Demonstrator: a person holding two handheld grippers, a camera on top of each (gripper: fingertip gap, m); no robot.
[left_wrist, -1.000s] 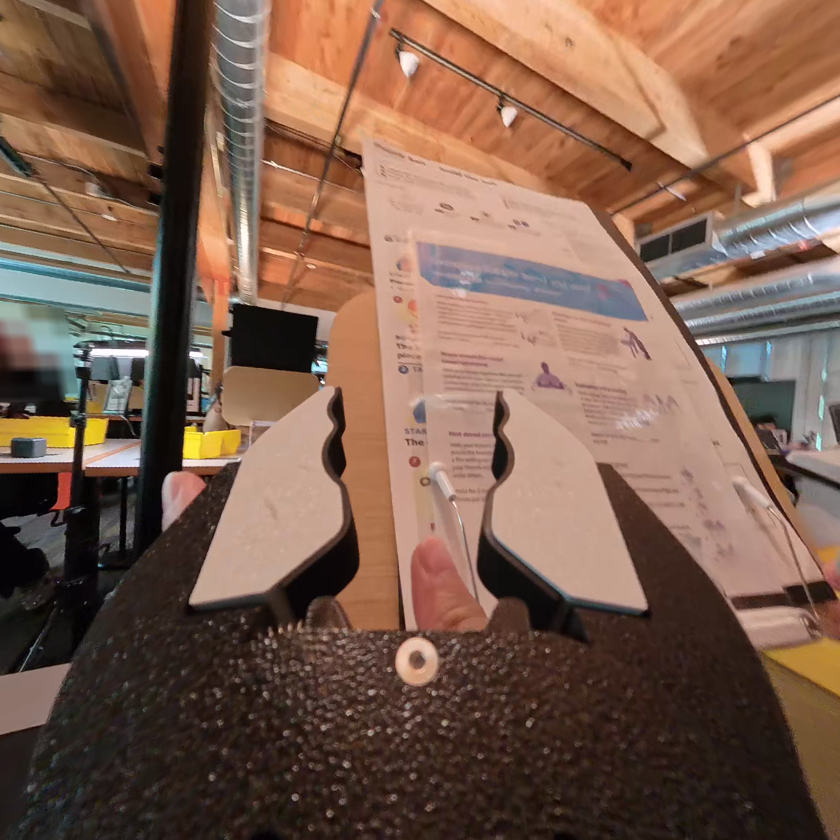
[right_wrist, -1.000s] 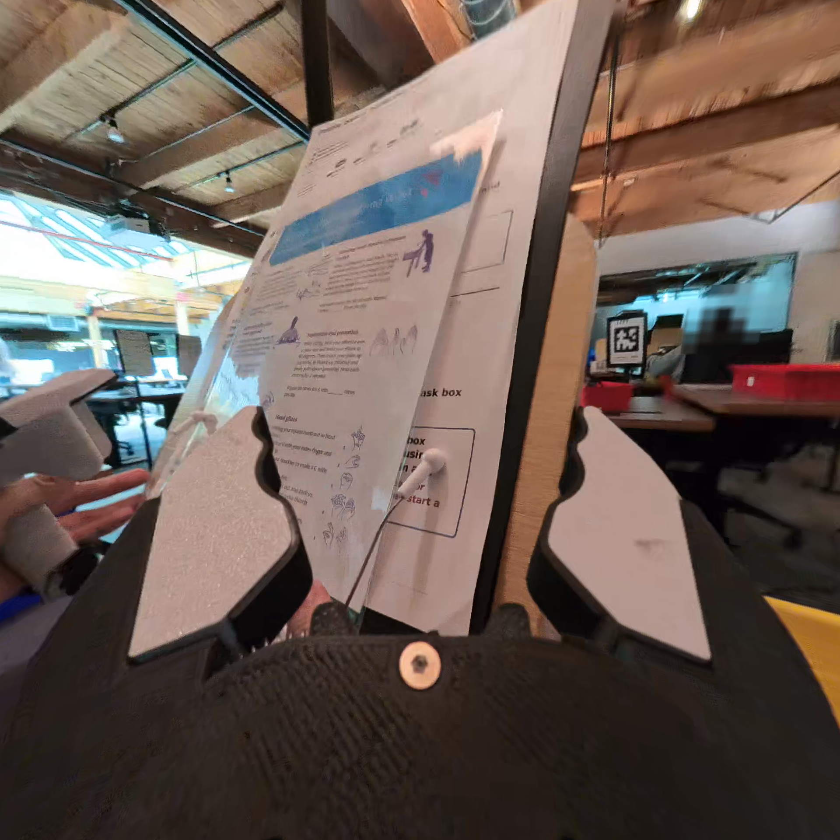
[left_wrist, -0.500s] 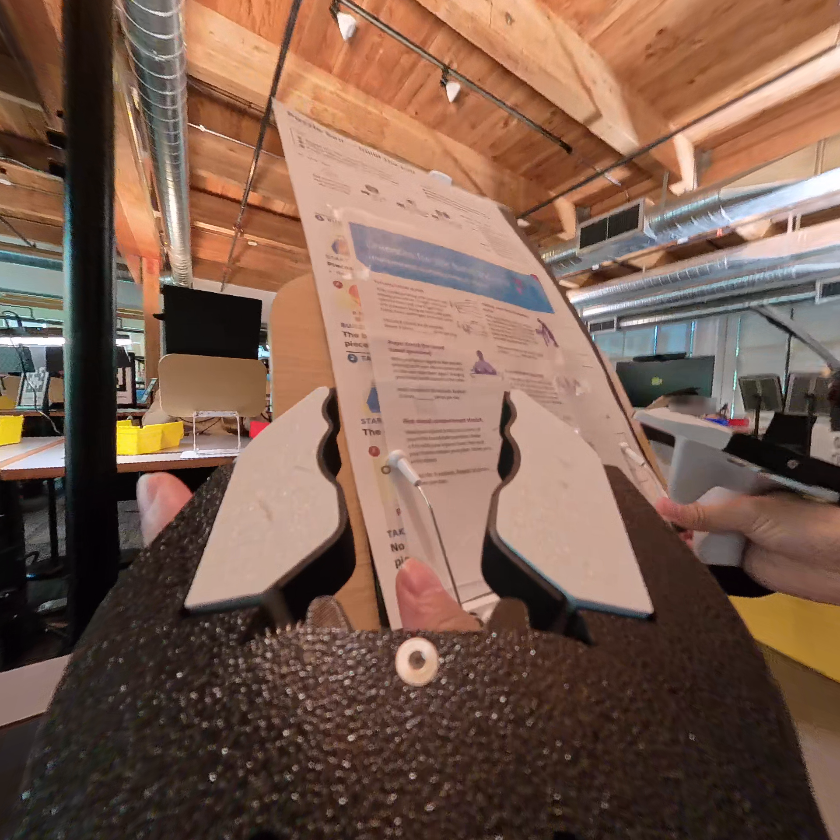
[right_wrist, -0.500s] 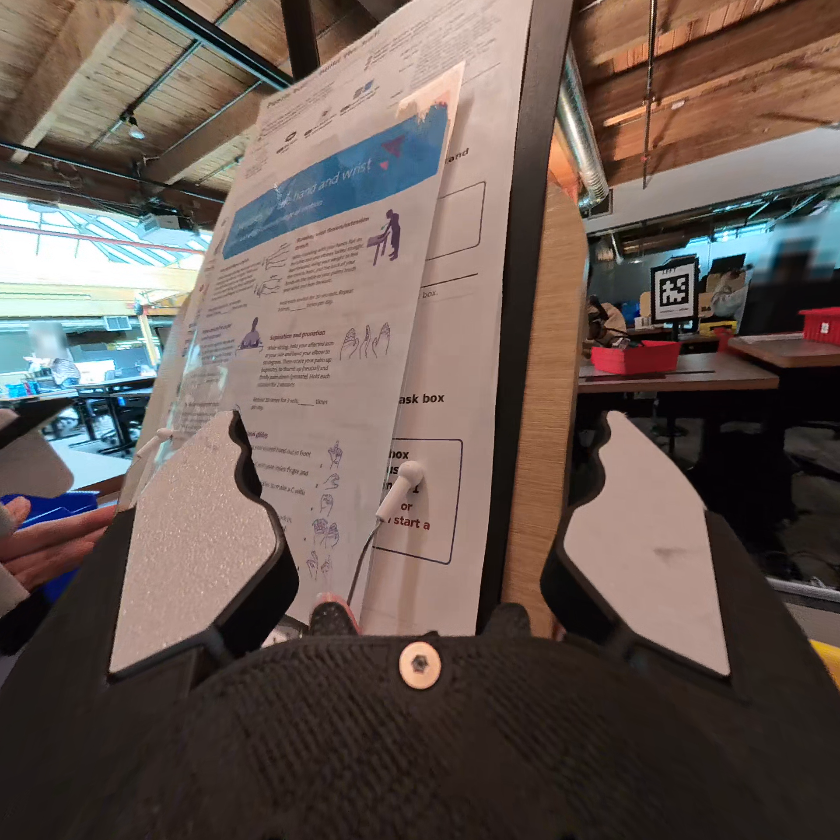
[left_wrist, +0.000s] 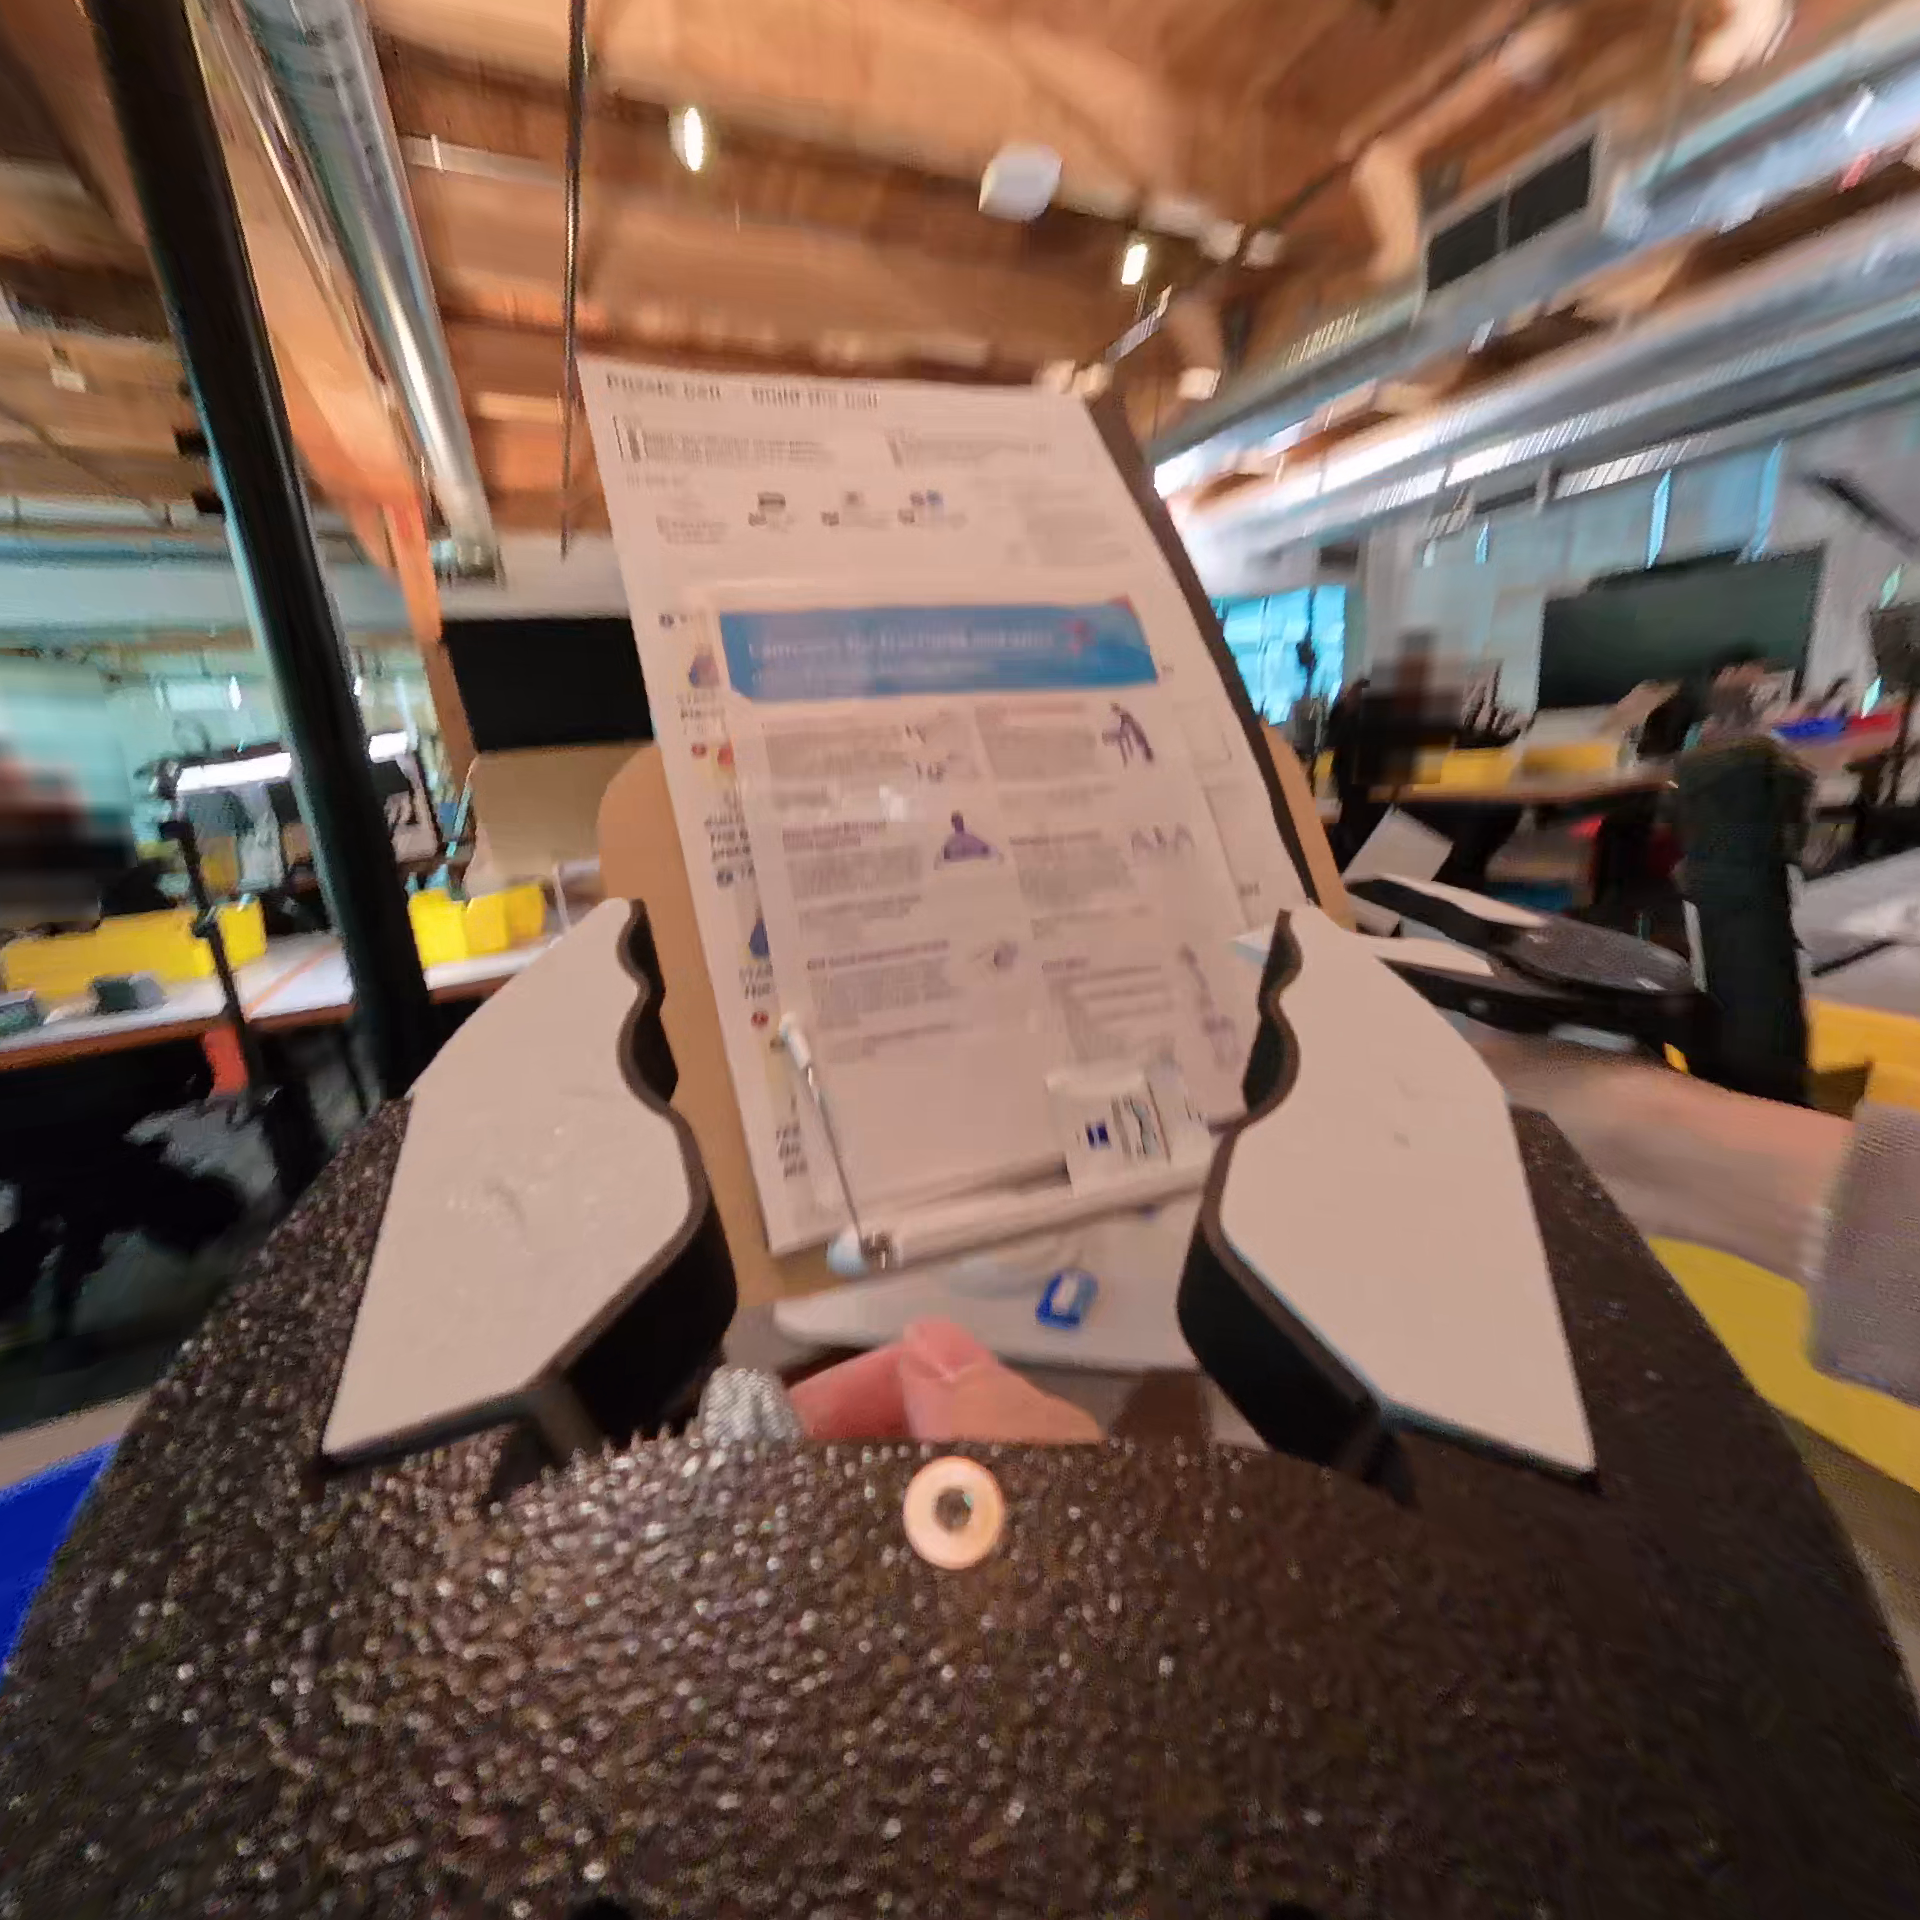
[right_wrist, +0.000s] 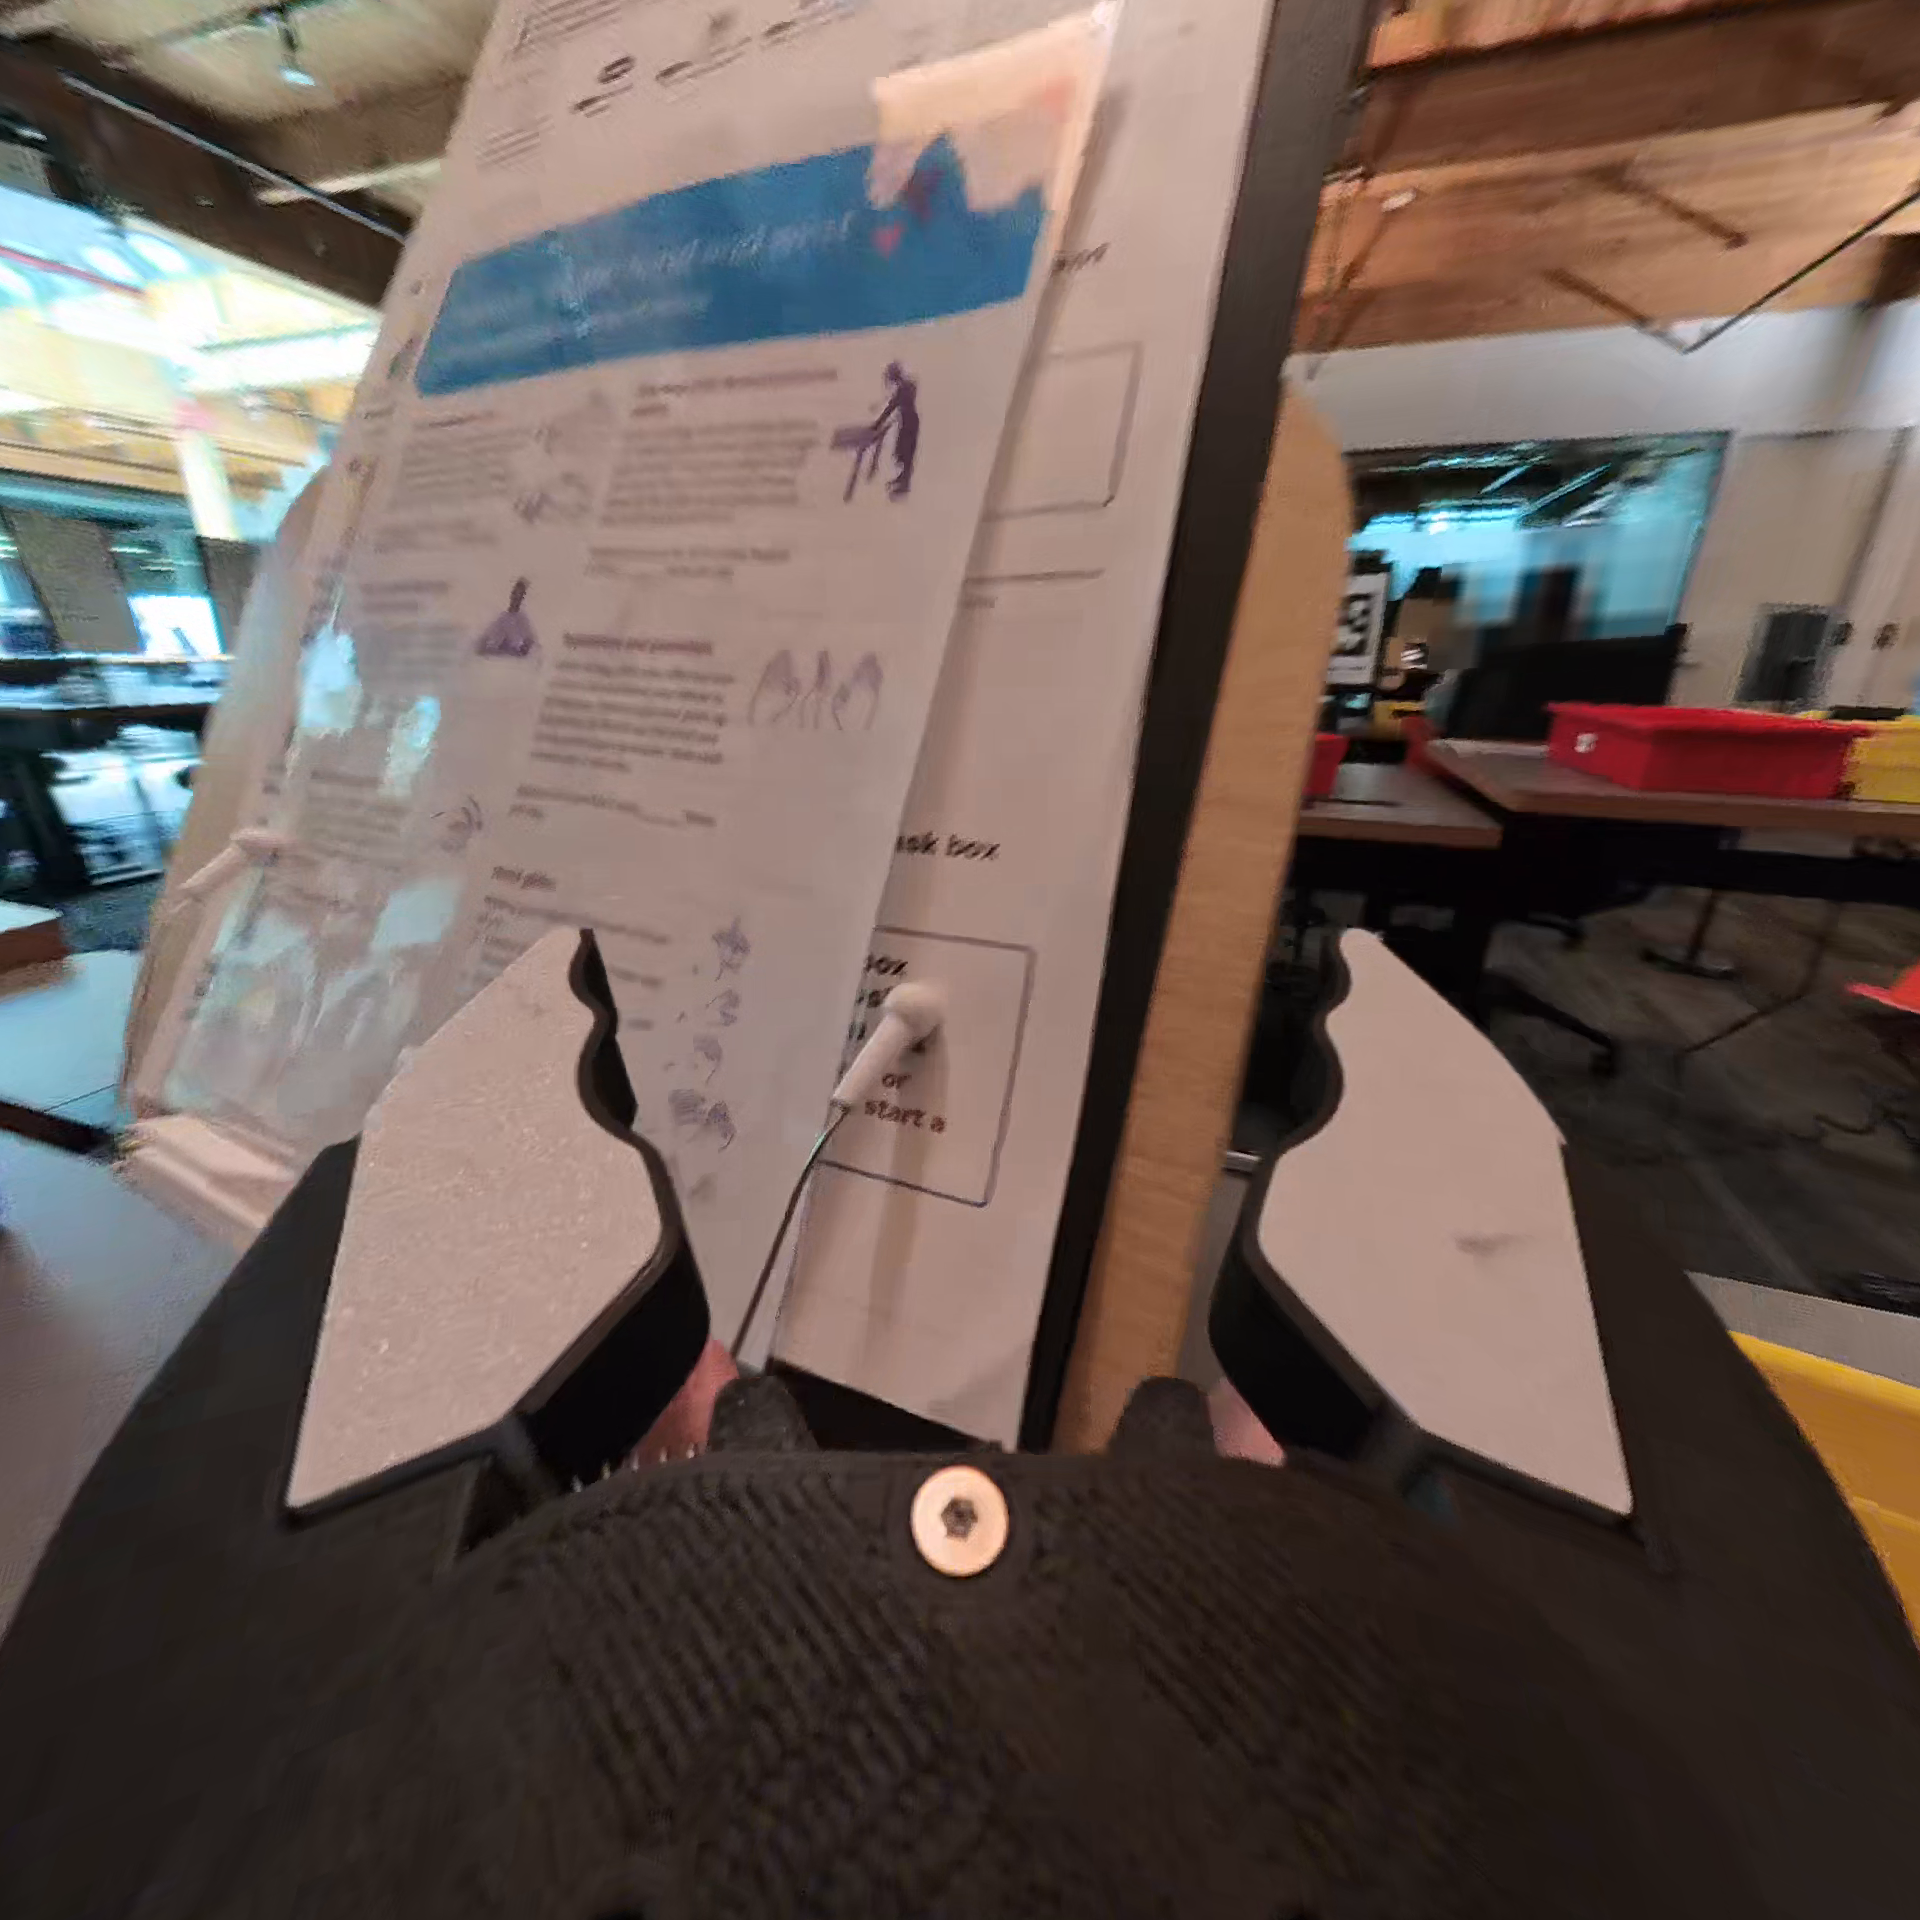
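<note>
A tilted reading stand (left_wrist: 634, 831) of wood carries printed sheets (left_wrist: 935, 831) with a blue banner, held by white-tipped wire arms (left_wrist: 795, 1039). My left gripper (left_wrist: 956, 920) is open wide and empty; the sheets stand beyond it, framed between its fingers and untouched. A small white and blue card (left_wrist: 1122, 1127) rests on the stand's ledge. My right gripper (right_wrist: 966, 935) is open wide and empty at the stand's right side. The sheets (right_wrist: 675, 623), a wire arm (right_wrist: 894, 1029) and the black board edge (right_wrist: 1195, 727) lie between its fingers, unpressed. It also shows in the left wrist view (left_wrist: 1538, 961).
A black pole (left_wrist: 260, 520) rises at the left. Tables with yellow bins (left_wrist: 468, 925) stand behind it. A red bin (right_wrist: 1694, 743) sits on a brown table (right_wrist: 1558, 800) at the right. A yellow surface (left_wrist: 1766, 1340) lies near the stand. People stand far off.
My left gripper's jaws have opened much wider and it has drawn back, so the stand's ledge and foot now show. The right gripper has moved closer to the stand's right edge, still open.
</note>
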